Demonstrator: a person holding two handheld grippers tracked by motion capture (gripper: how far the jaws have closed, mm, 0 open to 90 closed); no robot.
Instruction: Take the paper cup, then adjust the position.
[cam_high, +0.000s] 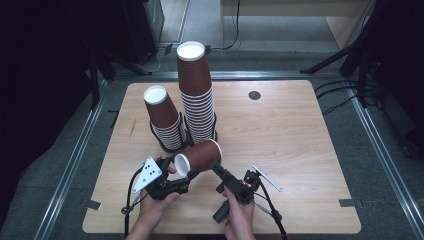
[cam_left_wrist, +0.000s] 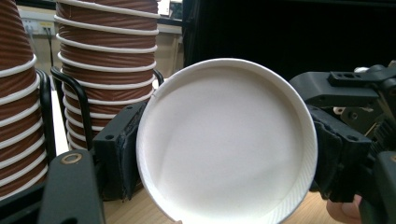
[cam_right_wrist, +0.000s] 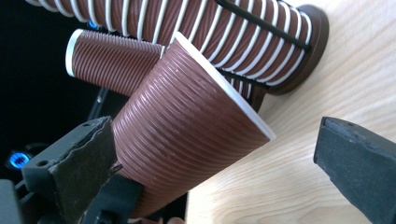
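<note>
A single brown ribbed paper cup (cam_high: 202, 155) lies tilted on its side just above the wooden table (cam_high: 300, 150). My left gripper (cam_high: 182, 173) is shut on its narrow end. In the left gripper view the cup's white base (cam_left_wrist: 224, 140) faces the camera between the two black jaws. My right gripper (cam_high: 214, 165) stands open beside the cup's wide end. In the right gripper view the cup (cam_right_wrist: 187, 126) sits between the spread jaws, close to the left one. Behind it stand a tall stack (cam_high: 197, 95) and a shorter leaning stack (cam_high: 167, 120) of upturned cups in black wire holders.
A round black grommet (cam_high: 254, 95) sits in the table's far middle. A thin white strip (cam_high: 267, 178) lies right of my right gripper. Bare wood stretches across the right half of the table. Metal floor rails run along both sides, with dark stands behind.
</note>
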